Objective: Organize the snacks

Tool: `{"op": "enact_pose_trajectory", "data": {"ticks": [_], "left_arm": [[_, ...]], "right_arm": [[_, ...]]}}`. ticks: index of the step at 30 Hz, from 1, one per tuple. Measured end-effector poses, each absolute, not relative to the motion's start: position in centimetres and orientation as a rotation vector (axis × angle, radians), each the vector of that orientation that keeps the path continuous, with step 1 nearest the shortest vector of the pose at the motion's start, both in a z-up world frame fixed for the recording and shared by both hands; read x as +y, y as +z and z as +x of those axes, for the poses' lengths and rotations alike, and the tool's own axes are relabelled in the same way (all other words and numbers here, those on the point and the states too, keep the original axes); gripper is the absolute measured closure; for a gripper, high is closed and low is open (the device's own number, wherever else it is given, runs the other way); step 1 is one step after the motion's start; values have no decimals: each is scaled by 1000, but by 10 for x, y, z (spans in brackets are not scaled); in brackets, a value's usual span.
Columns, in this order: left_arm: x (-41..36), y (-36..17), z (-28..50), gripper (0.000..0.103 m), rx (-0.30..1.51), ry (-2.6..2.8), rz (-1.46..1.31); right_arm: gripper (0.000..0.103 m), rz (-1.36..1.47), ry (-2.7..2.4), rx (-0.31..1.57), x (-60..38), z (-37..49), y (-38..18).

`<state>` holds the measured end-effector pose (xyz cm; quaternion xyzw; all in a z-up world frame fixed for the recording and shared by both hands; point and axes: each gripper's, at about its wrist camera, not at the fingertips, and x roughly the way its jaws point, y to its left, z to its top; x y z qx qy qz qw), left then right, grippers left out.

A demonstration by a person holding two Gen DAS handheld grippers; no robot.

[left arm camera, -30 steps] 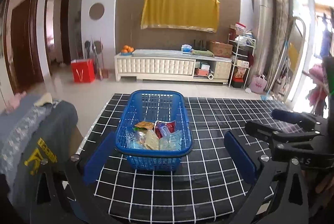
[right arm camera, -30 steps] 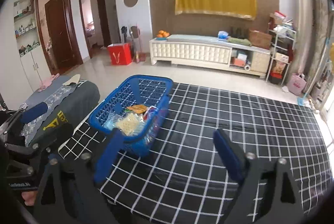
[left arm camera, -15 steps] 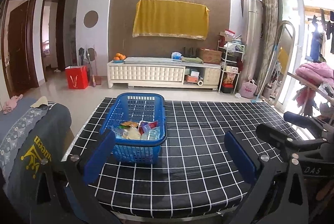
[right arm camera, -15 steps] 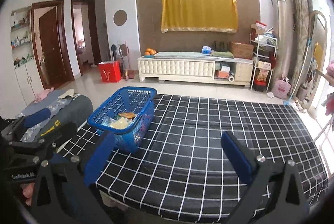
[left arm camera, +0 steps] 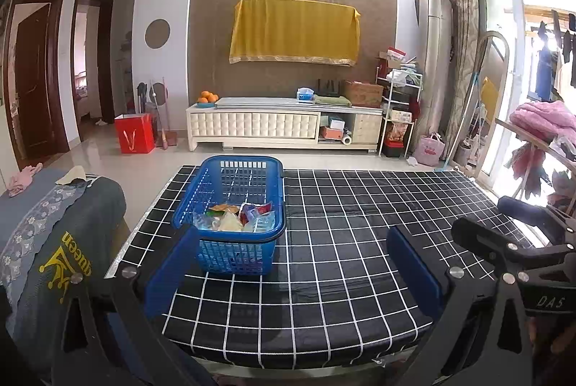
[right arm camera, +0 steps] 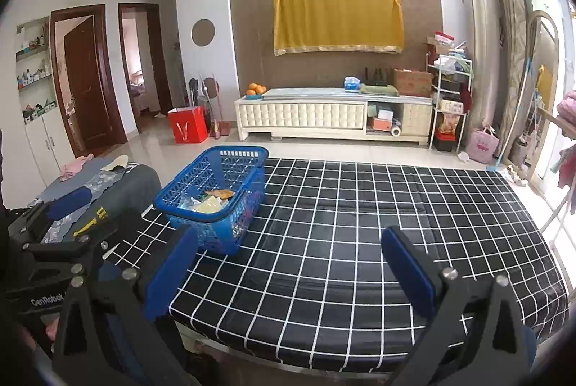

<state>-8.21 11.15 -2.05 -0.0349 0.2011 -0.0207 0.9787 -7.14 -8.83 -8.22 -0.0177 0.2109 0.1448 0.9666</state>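
Grippers, left (left arm camera: 288, 272) and right (right arm camera: 288, 265), pull back from basket (left arm camera: 230, 217) at 11 o'clock; jaws wide, empty; snacks (left arm camera: 237, 220) inside; likely finished.

Each black-framed claw (left arm camera: 288, 267) carries blue pads (right arm camera: 171, 272) and silver screws (left arm camera: 455, 272).

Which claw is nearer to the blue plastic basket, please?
The left claw: the blue plastic basket sits just ahead, by its left finger. The right claw is farther right, facing bare tablecloth.

left claw (left arm camera: 288, 269) wide open, empty, right claw (right arm camera: 286, 269) wide open, empty, both held level, side by side
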Motion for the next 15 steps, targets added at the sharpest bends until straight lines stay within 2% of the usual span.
{"op": "enact_pose_trajectory", "data": {"ticks": [15], "left_arm": [[111,-18,-89,0,394,-49,-77]], "right_arm": [[0,-27,277,424,-94,-80,-82]]}}
